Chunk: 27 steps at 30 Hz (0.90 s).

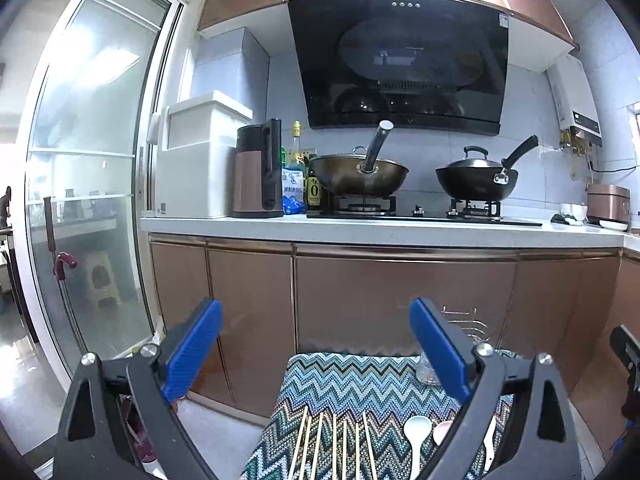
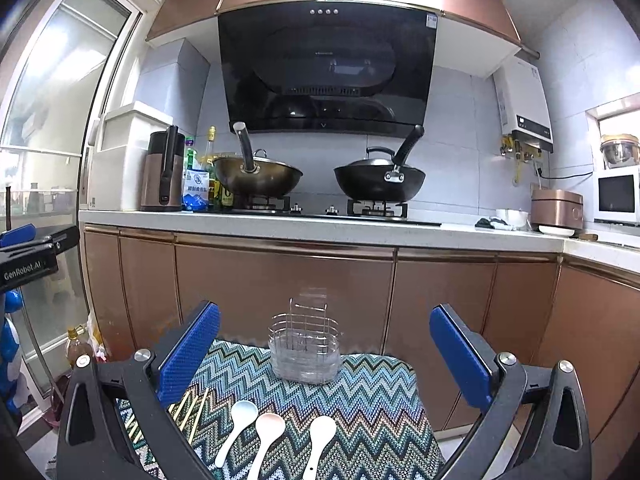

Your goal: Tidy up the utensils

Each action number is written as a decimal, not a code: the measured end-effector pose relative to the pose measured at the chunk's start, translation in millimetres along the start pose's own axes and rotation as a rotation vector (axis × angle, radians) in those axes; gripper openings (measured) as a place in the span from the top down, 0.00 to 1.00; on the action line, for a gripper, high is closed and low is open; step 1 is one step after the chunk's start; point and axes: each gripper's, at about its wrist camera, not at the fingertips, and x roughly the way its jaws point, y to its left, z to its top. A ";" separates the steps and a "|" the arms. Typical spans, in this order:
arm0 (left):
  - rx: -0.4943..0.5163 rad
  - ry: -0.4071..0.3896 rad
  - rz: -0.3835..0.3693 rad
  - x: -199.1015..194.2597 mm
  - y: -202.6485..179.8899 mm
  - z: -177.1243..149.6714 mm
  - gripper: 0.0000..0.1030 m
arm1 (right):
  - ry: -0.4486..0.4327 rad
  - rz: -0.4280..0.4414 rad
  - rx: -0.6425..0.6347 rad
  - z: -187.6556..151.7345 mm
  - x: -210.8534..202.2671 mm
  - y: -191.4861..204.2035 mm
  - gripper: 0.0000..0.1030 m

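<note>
Holding the left gripper (image 1: 314, 344) wide open, blue pads far apart, gripping nothing, hanging above the near end of a zigzag-patterned cloth (image 1: 352, 384). Holding the right gripper (image 2: 324, 350) equally spread, also empty, hovering over the same cloth (image 2: 372, 392).

Lying directly below the left gripper, a row of wooden chopsticks (image 1: 332, 444), side by side, roughly parallel, running lengthwise along the cloth. Resting just to their right, a white spoon (image 1: 417, 436) and a pinkish spoon (image 1: 442, 432), bowls pointing away; a third partly hiding behind the right-hand finger. Showing in the right wrist view as three spoons in a row: white spoon (image 2: 236, 424), pinkish spoon (image 2: 266, 436), another white spoon (image 2: 320, 440), with the chopsticks (image 2: 188, 412) peeking out beside the left-hand pad.

Standing farther back on the cloth, near its far edge, a wire utensil holder (image 2: 305, 348) with a clear liner, upright, apparently empty. Appearing in the left wrist view only partly, holder (image 1: 468, 326) behind the right-hand finger.

Rising beyond that, copper-coloured cabinet doors (image 2: 280, 284) under a white countertop (image 2: 360, 232). Sitting on the stove, a brass-toned wok (image 2: 258, 178) and a black wok (image 2: 380, 184) with a lid. Hanging above, a black range hood (image 2: 328, 68).
</note>
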 end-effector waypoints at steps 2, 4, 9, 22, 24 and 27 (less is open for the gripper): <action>-0.011 0.013 -0.015 4.1 0.7 -0.6 0.08 | 0.006 0.005 0.006 -1.9 3.3 -0.8 0.00; -0.018 0.023 -0.028 7.2 0.4 -1.3 0.08 | 0.011 0.005 0.009 -2.7 6.4 -1.7 0.00; -0.013 0.020 -0.019 12.1 -2.6 -3.2 0.08 | 0.017 0.010 0.013 -2.5 13.0 -3.3 0.00; 0.003 0.042 0.015 36.7 -4.4 -8.0 0.08 | 0.053 0.043 -0.014 -1.6 36.6 2.3 0.00; -0.005 0.037 0.024 39.3 -2.0 -8.8 0.08 | 0.056 0.047 -0.013 -1.3 40.3 3.2 0.00; -0.022 0.029 0.038 44.2 1.0 -9.6 0.08 | 0.065 0.056 -0.012 -2.3 47.1 3.4 0.00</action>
